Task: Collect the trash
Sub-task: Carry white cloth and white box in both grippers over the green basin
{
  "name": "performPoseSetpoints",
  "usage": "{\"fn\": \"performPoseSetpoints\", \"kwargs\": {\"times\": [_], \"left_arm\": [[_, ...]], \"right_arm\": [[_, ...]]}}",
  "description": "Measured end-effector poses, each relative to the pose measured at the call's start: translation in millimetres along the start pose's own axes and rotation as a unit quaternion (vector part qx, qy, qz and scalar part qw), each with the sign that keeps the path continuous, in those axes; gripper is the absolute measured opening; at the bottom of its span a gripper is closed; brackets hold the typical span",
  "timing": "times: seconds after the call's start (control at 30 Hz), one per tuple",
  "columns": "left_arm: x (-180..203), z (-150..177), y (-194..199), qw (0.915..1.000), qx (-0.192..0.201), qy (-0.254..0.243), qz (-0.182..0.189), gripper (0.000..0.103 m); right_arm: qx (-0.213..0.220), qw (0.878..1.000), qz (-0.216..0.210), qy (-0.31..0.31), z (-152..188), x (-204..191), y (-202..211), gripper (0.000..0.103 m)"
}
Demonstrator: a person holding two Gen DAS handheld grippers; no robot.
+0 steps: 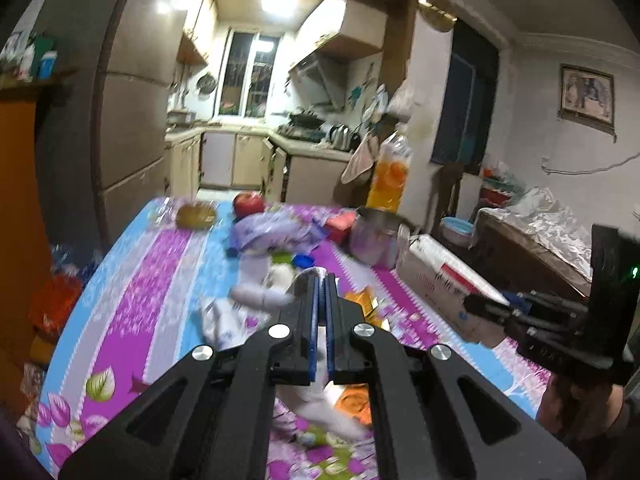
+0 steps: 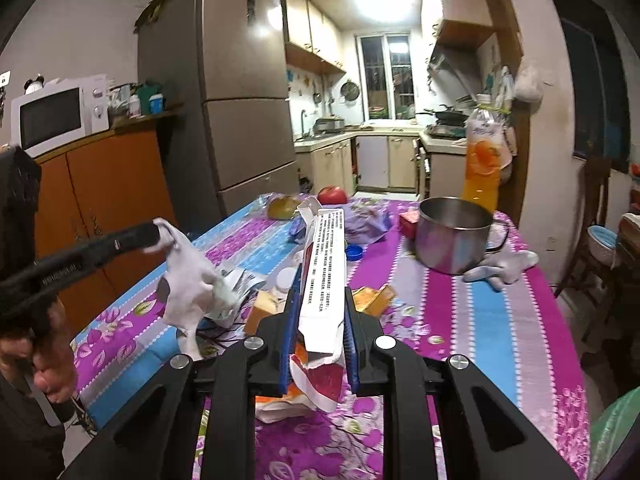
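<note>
My left gripper is shut on a crumpled white tissue, which hangs below its fingers; in the right wrist view the left gripper holds the tissue above the table's left side. My right gripper is shut on a long white carton with red print, torn at its near end. From the left wrist view that carton sticks out of the right gripper. Gold wrappers, a blue cap, white paper scraps and a purple bag lie on the flowered tablecloth.
A steel pot, a red box, an orange drink bottle and a grey cloth stand at the table's far right. An apple and a bun sit at the far edge. A fridge rises behind.
</note>
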State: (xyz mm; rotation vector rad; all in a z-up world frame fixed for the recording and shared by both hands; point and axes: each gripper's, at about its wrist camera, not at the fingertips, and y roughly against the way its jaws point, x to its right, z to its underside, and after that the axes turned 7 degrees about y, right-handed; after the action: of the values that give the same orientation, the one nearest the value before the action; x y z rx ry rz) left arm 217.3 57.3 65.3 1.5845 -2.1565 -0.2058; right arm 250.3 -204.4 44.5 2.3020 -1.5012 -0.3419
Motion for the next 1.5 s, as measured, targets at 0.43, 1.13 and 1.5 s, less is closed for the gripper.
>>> {"fn": "performPoseSetpoints", "kwargs": {"times": [0.43, 1.13, 1.5], "left_arm": [[97.2, -21.9, -13.4, 0.9963, 0.01, -0.049, 0.069, 0.001], [244.1, 9.6, -56.3, 0.9804, -0.03, -0.095, 0.17, 0.001], [322.8, 31.4, -68.4, 0.9637, -0.052, -0.117, 0.234, 0.002]], "right_arm": [[0.025, 0.995, 0.09, -0.024, 2.4, 54.7, 76.3, 0.021], [0.026, 0.965, 0.249, -0.083, 39.3, 166.7, 222.2, 0.021], [0.002, 0.941, 0.317, -0.116, 70.8, 213.3, 290.8, 0.021]]}}
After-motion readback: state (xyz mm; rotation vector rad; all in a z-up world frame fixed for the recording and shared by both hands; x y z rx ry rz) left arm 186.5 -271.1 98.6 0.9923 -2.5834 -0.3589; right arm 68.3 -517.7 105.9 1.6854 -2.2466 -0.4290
